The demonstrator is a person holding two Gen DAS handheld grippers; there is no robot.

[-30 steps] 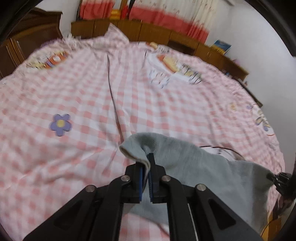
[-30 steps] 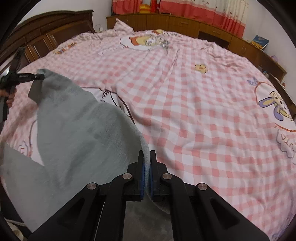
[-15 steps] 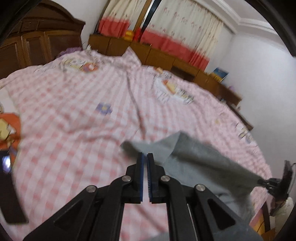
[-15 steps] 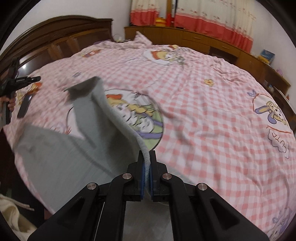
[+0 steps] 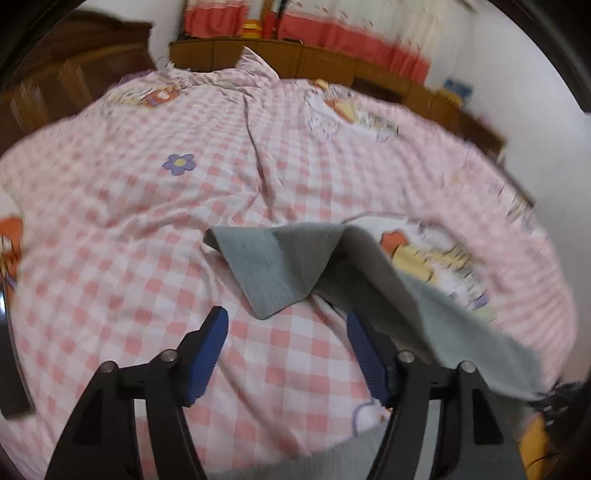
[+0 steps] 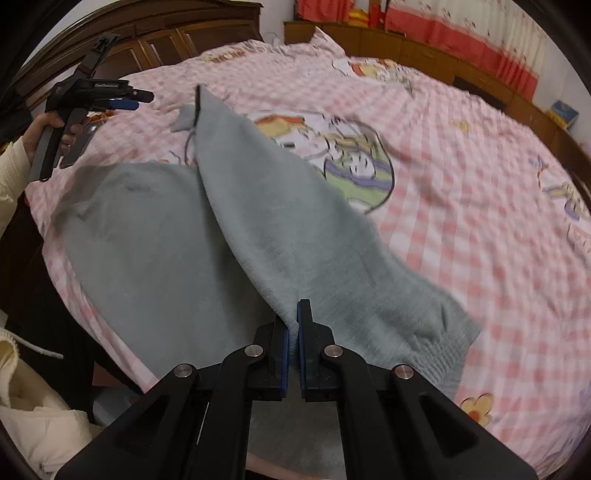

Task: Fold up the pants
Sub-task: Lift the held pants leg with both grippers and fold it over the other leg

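Two grippers: right gripper [image 6: 292, 343] pinches grey pants [image 6: 258, 229]; left gripper [image 5: 286, 332] spread wide, pants' cuff lying just ahead

On my left feed the soft indoor light is even, but motion blur smears most of it: the red-and-white curtains [image 5: 332, 33] streak sideways and the pink-and-white checked bedsheet [image 5: 129, 258] loses its edges toward the rim. The black two-finger left tool [image 5: 288, 343] with blue pads stays fairly sharp. My right feed is crisper; the fuzzy grey knitted pants [image 6: 258, 229] show texture and faint shadow in their fold. Both views bow hard at the edges, with black corners. No glare.
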